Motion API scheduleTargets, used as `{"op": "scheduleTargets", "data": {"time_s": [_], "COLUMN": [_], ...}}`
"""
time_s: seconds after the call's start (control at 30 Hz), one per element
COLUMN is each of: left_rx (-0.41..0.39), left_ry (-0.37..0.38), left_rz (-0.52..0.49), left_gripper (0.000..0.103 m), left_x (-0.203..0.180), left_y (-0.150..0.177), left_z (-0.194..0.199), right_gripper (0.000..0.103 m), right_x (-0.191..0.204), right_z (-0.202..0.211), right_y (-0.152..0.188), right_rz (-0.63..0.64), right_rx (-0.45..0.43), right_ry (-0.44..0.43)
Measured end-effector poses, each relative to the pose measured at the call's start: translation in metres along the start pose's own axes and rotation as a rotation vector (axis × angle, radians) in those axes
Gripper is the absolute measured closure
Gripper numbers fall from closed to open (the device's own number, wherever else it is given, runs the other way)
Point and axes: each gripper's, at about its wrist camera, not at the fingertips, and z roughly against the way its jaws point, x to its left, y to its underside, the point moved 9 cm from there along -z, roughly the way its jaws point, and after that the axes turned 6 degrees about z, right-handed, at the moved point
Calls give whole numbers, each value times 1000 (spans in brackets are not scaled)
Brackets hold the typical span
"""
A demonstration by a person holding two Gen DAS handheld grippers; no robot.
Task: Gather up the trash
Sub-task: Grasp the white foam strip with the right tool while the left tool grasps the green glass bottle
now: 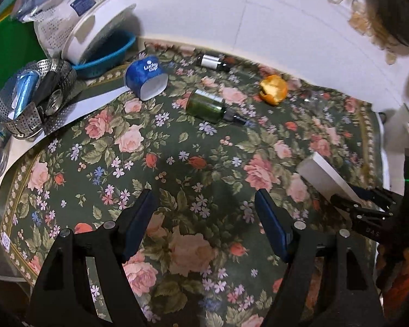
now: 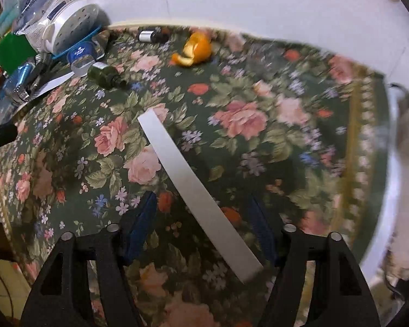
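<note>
worktop: round, under a dark green cloth with pink roses (image 1: 128,136) | wall: white tiles (image 1: 204,13) behind it | floor: pale, at lower left (image 2: 2,280) | light: soft, indoor

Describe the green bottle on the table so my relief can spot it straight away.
Start at the floral tablecloth and look toward its far side by the white wall. Between the tipped blue Lucky cup and the orange peel, the green bottle lies on its side. It is translucent dark green with a black nozzle, unlike the silver-capped brown bottle behind it.
</note>
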Motion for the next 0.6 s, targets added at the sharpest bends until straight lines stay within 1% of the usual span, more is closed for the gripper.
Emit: {"op": "scheduleTargets", "data": {"time_s": [0.03, 0.1, 0.13, 0.2, 0.33, 0.37, 0.5, 0.6], "left_rx": [3, 9, 9, 4, -12, -14, -7, 7], "left_ry": [-4, -10, -11, -13, -2, 8, 34, 21], "left_rz": [1, 5, 7, 14, 47, 69, 151, 195], "left_gripper": [28, 28, 28, 28, 28, 28, 28, 28], "left_x": [0, -1, -2, -3, -6, -6, -5, -2], "left_y": [-1, -7, -10, -21, -50, -61, -91, -104], "left_z": [-3, -12, -16, -26, -46, -54, -83, -106], "right_gripper": [66, 81, 85, 88, 88, 88, 88, 88], "right_x": [2, 8, 8, 8, -2, -5, -19, -27], "right_z": [-3, -8, -10, -9, 0, 3, 16, 26], "right_y": [1, 2, 1, -2, -9, -10, -9, -3], "right_rz": [-1, 3, 0, -17, -126, -153, -245, -274], "right_rx": [1, 7, 9, -16, -80, -93, -137, -154], "right_ry": [-23, -61, -70, -88, -107, -109, -93, -73]}}
